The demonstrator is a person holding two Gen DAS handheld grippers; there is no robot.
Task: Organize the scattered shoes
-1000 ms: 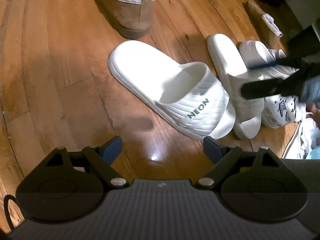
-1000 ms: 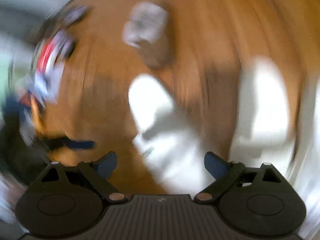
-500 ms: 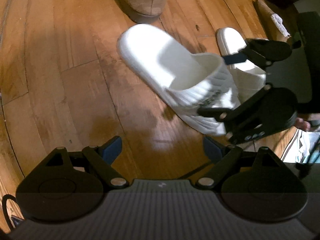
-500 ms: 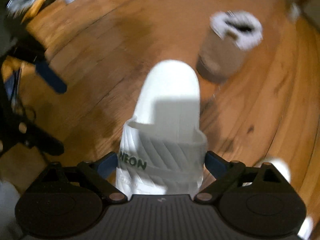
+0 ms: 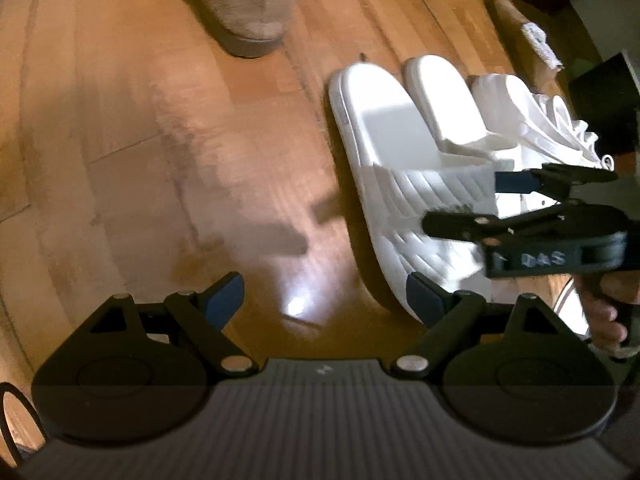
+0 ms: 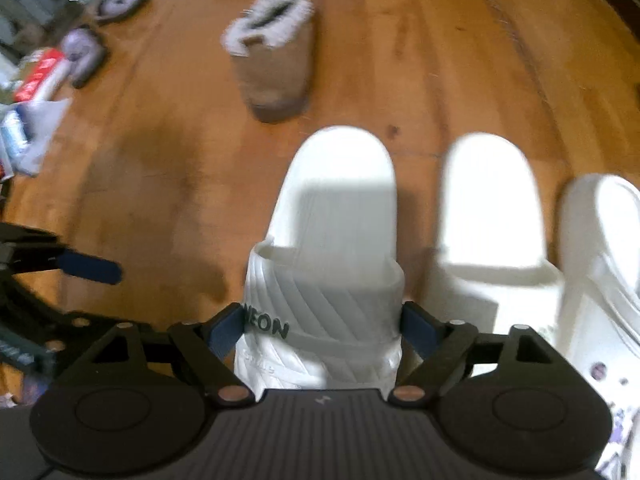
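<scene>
Boot (image 5: 248, 4) top cut off above slide (image 5: 400, 184), clog (image 6: 600, 280) beside slide cropped rightward, far slippers (image 6: 100, 28) blurred

NEON slide (image 6: 324, 256) left of second slide (image 6: 492, 216) | clog (image 6: 600, 264) right | boot (image 6: 276, 60) behind

Wood plank floor (image 5: 168, 128) ran across both views, w/ a bright glare spot near bottom. Cardboard box (image 5: 516, 16) sat at far upper right. In right-wrist view, loose clutter (image 6: 32, 104), red/white packaging and papers, lay at left edge, blurred.
</scene>
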